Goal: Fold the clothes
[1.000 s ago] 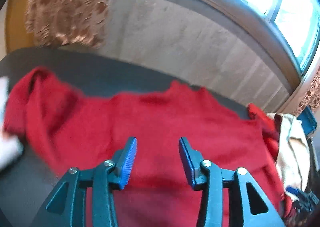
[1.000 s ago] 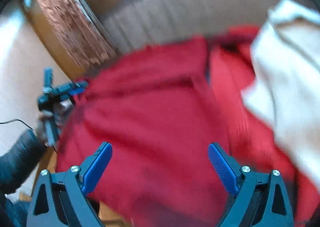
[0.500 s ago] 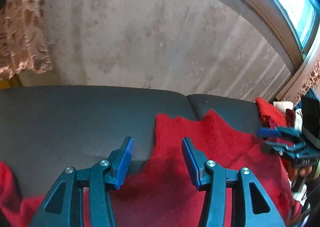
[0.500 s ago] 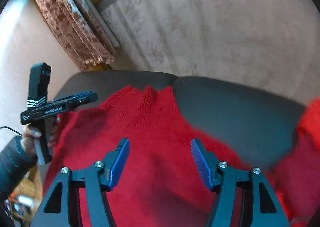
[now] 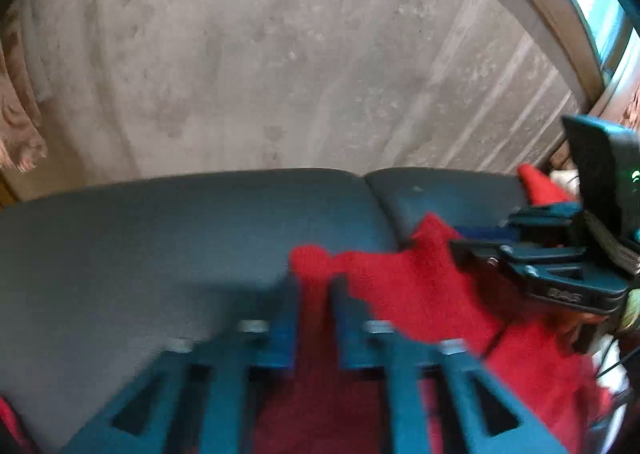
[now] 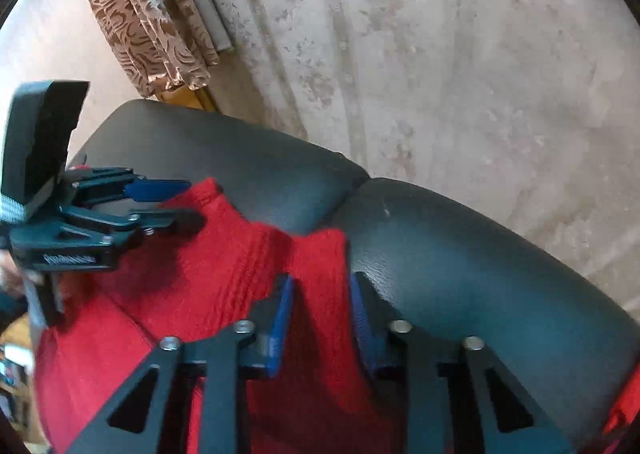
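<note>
Left tool point(image 5: 314, 294) and right tool point(image 6: 322, 310) are both closing, pinching the red sweater point(image 6: 224, 254) edge

No legible txt; white lettering on each tongs' body point(image 6: 70, 259) too blurred to read.

The dark cushion point(image 5: 160, 254) lies bare to the left and far side of the red sweater point(image 5: 420, 294), open room up to the pale wall point(image 5: 280, 54) that closes off the far edge. On the right the two grippers stand close together over the sweater, with piled clothes point(image 5: 540, 186) at the far right corner.
</note>
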Available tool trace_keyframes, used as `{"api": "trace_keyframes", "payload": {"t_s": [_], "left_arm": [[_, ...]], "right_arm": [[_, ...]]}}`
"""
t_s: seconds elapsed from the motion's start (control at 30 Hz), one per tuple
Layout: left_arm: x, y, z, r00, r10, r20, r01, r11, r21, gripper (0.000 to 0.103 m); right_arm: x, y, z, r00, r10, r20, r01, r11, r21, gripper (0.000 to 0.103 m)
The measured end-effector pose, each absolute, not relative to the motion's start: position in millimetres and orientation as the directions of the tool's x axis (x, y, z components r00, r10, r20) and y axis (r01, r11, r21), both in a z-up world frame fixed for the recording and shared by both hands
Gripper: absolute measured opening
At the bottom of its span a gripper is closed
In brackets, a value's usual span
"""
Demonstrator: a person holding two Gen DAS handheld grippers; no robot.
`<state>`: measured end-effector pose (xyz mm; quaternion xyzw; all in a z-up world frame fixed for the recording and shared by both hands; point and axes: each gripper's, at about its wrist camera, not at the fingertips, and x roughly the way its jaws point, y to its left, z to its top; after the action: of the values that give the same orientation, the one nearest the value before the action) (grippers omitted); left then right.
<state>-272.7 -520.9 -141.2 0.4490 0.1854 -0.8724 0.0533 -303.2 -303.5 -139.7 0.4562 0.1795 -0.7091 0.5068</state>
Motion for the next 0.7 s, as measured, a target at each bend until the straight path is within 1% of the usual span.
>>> {"api": "trace_keyframes", "payload": {"t_s": [0.13, 0.27, 0.33, 0.4, 0.5, 0.57, 0.63, 0.7], "left_arm": [[-252.5, -517.6, -117.7, -0.687, 0.095, -0.721, 0.233, -0.910, -0.342, 0.007], [-215.8, -496.9, -89.5, -0.756, 0.107, -0.646, 0.172, -0.919, -0.354, 0.007], [-194.8, -482.4, -83.6, -0.768, 0.101, -0.632, 0.150, -0.931, -0.332, 0.007], [-172.6, -465.9, -83.4, -0.773, 0.084, -0.629, 0.136, -0.946, -0.294, 0.007], [-149.2, -450.1, -96.6, -0.756, 0.068, -0.651, 0.146, -0.952, -0.269, 0.007], [-136.4, -443.4, -109.0, -0.736, 0.056, -0.675, 0.168, -0.950, -0.263, 0.007], [-123.2, -441.0, -123.0, -0.717, 0.067, -0.694, 0.187, -0.940, -0.284, 0.008], [-107.9, -439.4, -134.2, -0.697, 0.063, -0.714, 0.214, -0.932, -0.292, 0.013]], "right_arm": [[-295.8, -300.8, -124.3, -0.062, -0.580, -0.812, 0.887, -0.406, 0.222, 0.007], [-276.0, -275.3, -95.5, -0.066, -0.661, -0.747, 0.889, -0.379, 0.257, 0.007], [-262.2, -255.8, -82.9, -0.069, -0.700, -0.711, 0.888, -0.367, 0.275, 0.007], [-245.9, -237.5, -78.2, -0.065, -0.724, -0.687, 0.888, -0.356, 0.292, 0.007], [-222.2, -210.5, -85.3, -0.058, -0.733, -0.678, 0.880, -0.358, 0.312, 0.007], [-210.3, -194.1, -101.3, -0.053, -0.719, -0.693, 0.862, -0.383, 0.331, 0.007], [-202.9, -184.0, -115.7, -0.051, -0.697, -0.715, 0.851, -0.405, 0.334, 0.007], [-196.6, -173.4, -125.5, -0.042, -0.681, -0.731, 0.840, -0.420, 0.342, 0.008]]}}
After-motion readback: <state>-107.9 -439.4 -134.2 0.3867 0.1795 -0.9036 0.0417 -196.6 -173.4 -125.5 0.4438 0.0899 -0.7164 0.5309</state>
